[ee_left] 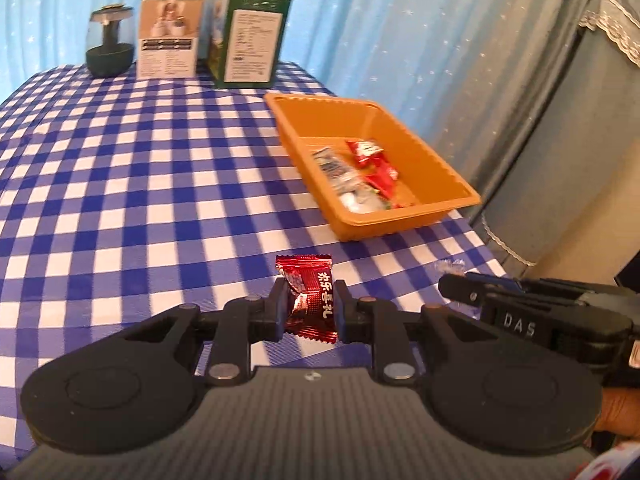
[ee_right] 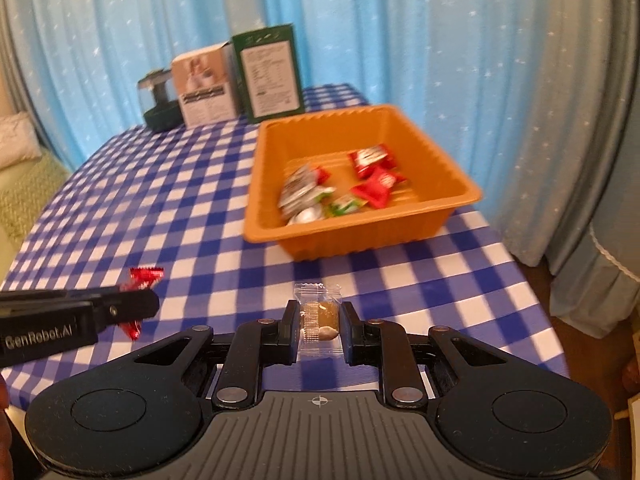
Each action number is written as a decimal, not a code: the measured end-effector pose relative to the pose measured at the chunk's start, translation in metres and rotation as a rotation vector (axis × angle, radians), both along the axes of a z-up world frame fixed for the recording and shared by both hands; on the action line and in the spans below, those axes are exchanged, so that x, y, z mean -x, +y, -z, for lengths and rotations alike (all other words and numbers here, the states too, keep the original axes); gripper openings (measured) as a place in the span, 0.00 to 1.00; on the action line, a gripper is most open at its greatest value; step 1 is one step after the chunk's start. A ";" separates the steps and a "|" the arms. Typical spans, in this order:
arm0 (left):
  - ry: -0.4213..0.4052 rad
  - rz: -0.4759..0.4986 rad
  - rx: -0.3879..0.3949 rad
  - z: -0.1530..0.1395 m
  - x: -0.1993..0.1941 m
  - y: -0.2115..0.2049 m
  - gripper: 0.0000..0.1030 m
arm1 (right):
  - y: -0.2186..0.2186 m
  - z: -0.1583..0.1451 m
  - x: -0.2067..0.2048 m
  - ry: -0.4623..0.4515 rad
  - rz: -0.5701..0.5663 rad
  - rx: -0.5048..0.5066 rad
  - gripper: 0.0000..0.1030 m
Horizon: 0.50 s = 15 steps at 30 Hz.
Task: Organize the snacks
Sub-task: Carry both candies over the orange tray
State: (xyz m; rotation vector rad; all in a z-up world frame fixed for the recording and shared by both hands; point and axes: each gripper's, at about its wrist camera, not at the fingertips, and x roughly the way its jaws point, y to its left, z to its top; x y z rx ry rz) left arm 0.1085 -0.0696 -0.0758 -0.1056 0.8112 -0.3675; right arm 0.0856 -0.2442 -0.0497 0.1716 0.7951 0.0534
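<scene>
My left gripper (ee_left: pixel 310 304) is shut on a dark red foil candy (ee_left: pixel 310 296), held above the blue checked tablecloth. My right gripper (ee_right: pixel 319 320) is shut on a clear wrapper with a brown sweet (ee_right: pixel 320 316) inside. An orange tray (ee_left: pixel 400 216) lies ahead on the right side of the table, with several wrapped snacks in it, red ones (ee_right: pixel 378 178) and silver ones (ee_right: pixel 302 190). In the left wrist view the right gripper (ee_left: pixel 456 286) comes in from the right. The right wrist view shows the left gripper (ee_right: pixel 140 304) at the left with the red candy (ee_right: pixel 144 276).
At the table's far end stand a white box (ee_left: pixel 170 36), a green box (ee_left: pixel 250 40) and a dark green jar-like object (ee_left: pixel 108 44). Blue starred curtains hang behind. The table's right edge (ee_right: pixel 532 280) drops off near the tray. A covered piece of furniture (ee_left: pixel 580 120) stands at the right.
</scene>
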 end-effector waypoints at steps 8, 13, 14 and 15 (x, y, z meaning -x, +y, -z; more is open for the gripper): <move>-0.014 0.040 -0.001 -0.010 0.001 -0.026 0.20 | -0.026 -0.014 0.005 -0.031 0.068 -0.009 0.20; -0.015 0.058 0.000 -0.012 -0.001 -0.040 0.20 | -0.041 -0.017 0.008 -0.041 0.100 -0.022 0.20; -0.016 0.062 0.002 -0.012 -0.002 -0.043 0.20 | -0.043 -0.018 0.008 -0.043 0.104 -0.022 0.20; -0.018 0.067 0.004 -0.013 -0.002 -0.046 0.20 | -0.046 -0.019 0.008 -0.046 0.107 -0.021 0.20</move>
